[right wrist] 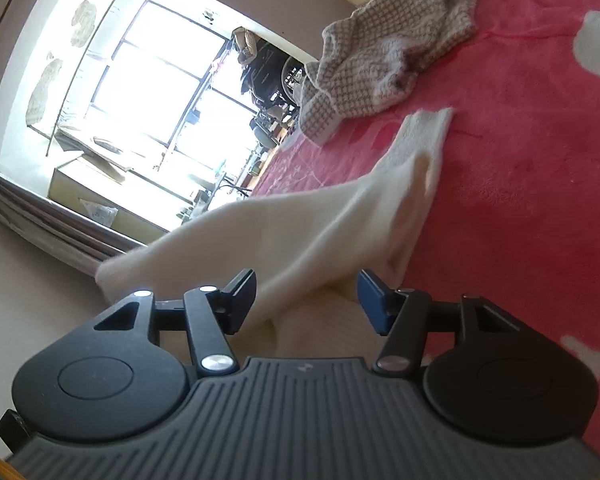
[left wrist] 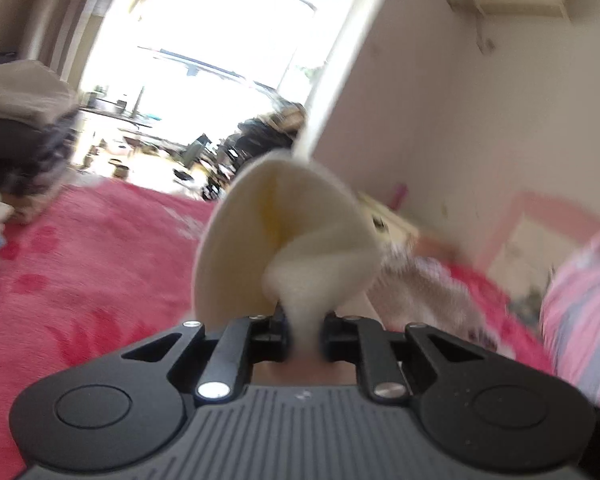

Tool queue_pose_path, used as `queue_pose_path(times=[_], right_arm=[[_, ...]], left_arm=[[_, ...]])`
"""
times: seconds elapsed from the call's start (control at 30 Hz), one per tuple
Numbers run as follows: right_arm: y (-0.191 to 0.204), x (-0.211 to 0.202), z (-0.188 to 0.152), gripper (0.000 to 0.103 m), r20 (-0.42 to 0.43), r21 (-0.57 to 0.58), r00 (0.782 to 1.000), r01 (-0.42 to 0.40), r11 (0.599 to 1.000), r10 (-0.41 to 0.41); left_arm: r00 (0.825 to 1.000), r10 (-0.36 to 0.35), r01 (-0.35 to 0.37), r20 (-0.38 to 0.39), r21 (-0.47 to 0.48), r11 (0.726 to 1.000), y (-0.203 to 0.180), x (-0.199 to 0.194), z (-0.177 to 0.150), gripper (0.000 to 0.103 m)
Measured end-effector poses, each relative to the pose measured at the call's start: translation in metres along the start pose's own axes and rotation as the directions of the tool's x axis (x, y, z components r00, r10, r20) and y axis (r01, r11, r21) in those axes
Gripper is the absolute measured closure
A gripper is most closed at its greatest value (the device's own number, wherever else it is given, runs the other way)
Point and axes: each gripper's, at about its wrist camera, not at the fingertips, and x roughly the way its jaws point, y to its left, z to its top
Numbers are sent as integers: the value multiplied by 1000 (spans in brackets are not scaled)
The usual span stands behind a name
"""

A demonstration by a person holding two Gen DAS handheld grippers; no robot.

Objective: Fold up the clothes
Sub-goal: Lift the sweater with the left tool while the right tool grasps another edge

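While the left hand-held gripper (left wrist: 304, 330) pinches a bunched edge of the cream cloth (left wrist: 284, 236) tight between its pads, lifting it so the fabric fans up toward twelve o'clock in the left wrist view, the right hand-held gripper (right wrist: 306, 300) stands about half wide, its pads either side of the same cloth (right wrist: 300, 232) without pressing on it. From the right wrist view the cloth runs out toward one o'clock, and its far end lies flat on the pink bedspread (right wrist: 520, 208). Folding looks barely begun: this piece is raised and twisted, not yet laid in a neat shape, and the right side has no hold on it. Beyond, at one o'clock, a checked knit garment (right wrist: 380, 60) lies crumpled and unfolded, close to the cloth's far end. At nine o'clock in the left view a blurred pile of clothes (left wrist: 16, 120) sits at the bed's edge; whether it is folded I cannot tell. Open bedspread lies at three o'clock in the right view, roomy enough to spread the cloth; the far edge of the bed is close behind the knit.
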Motion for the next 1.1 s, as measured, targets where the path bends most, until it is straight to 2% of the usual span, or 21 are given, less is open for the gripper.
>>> queue_pose_path(times=[0.13, 0.27, 0.4, 0.5, 0.6, 0.67, 0.77, 0.87, 0.93, 1.0, 1.1], right_arm=[[2, -11, -7, 49, -3, -1, 1000, -29, 1000, 29], [3, -17, -17, 49, -29, 4, 997, -70, 998, 70], [1, -14, -24, 48, -49, 40, 994, -100, 994, 102], [6, -7, -34, 48, -84, 60, 988, -128, 990, 133], [12, 3, -45, 48, -131, 62, 980, -141, 988, 148], [13, 10, -51, 48, -157, 66, 978, -131, 989, 140], [13, 15, -54, 48, -174, 66, 978, -101, 993, 111], [13, 10, -53, 48, -147, 69, 985, -80, 994, 90], [12, 2, -48, 47, -106, 60, 992, -66, 996, 72], [8, -2, -40, 45, -90, 60, 994, -55, 997, 60], [2, -1, -30, 41, -88, 66, 995, -35, 997, 40]], left_arm=[[997, 34, -27, 72, -94, 995, 25, -37, 26, 88], [989, 99, -84, 107, -136, 987, 45, -66, 37, 88], [982, 175, -162, 69, -162, 973, 69, -82, 32, 88], [975, 219, -220, -25, -133, 966, 86, -85, 17, 87], [962, 238, -249, -138, -71, 966, 93, -83, -2, 79], [948, 258, -268, -185, -30, 963, 95, -86, -14, 66], [938, 309, -303, -154, 67, 951, 90, -102, -23, 51], [933, 350, -329, -82, 194, 924, 79, -121, -33, 44], [940, 335, -308, -62, 266, 913, 62, -134, -46, 43], [956, 286, -244, -69, 358, 901, 42, -141, -56, 41], [978, 194, -124, -76, 540, 833, 8, -130, -78, 40]])
